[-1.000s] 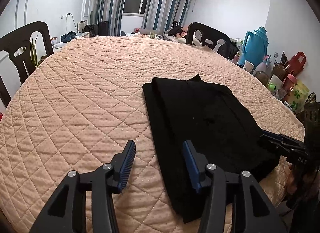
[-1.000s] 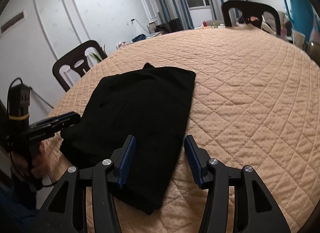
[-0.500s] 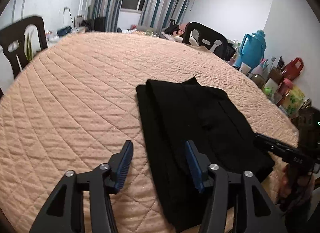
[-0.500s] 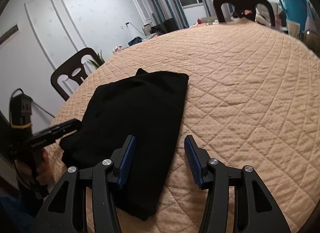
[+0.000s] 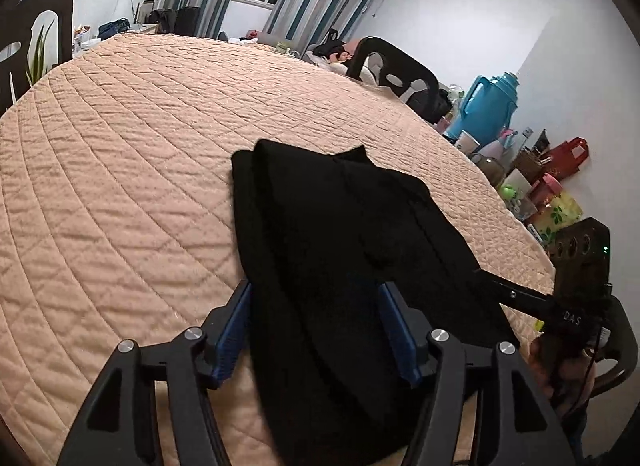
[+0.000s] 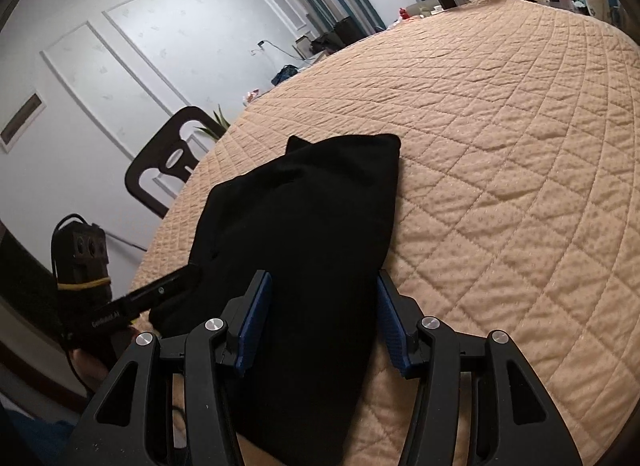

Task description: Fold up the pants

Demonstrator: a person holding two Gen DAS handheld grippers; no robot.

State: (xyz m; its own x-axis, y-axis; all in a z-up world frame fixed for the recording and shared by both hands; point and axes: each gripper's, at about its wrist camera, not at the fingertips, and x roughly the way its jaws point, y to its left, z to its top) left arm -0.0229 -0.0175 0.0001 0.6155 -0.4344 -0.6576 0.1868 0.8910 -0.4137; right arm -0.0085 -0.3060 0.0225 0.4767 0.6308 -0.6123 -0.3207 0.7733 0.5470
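Note:
Black pants (image 5: 340,250) lie folded lengthwise on the peach quilted table cover (image 5: 120,169), near end toward me; they also show in the right wrist view (image 6: 312,225). My left gripper (image 5: 314,330) is open, its blue-padded fingers either side of the pants' near left edge. My right gripper (image 6: 324,322) is open, its fingers straddling the near right edge. Each gripper shows in the other's view: the right one (image 5: 516,294) at the pants' far side, the left one (image 6: 168,294) likewise.
Dark chairs (image 5: 396,73) (image 6: 168,161) stand around the table. A blue thermos (image 5: 488,105), cups and bags crowd a ledge at the right. Curtains and a window are at the back. The table edge runs close below both grippers.
Both grippers have moved forward and down onto the near end of the pants; the fabric now lies between each pair of open fingers. The pants have not moved.

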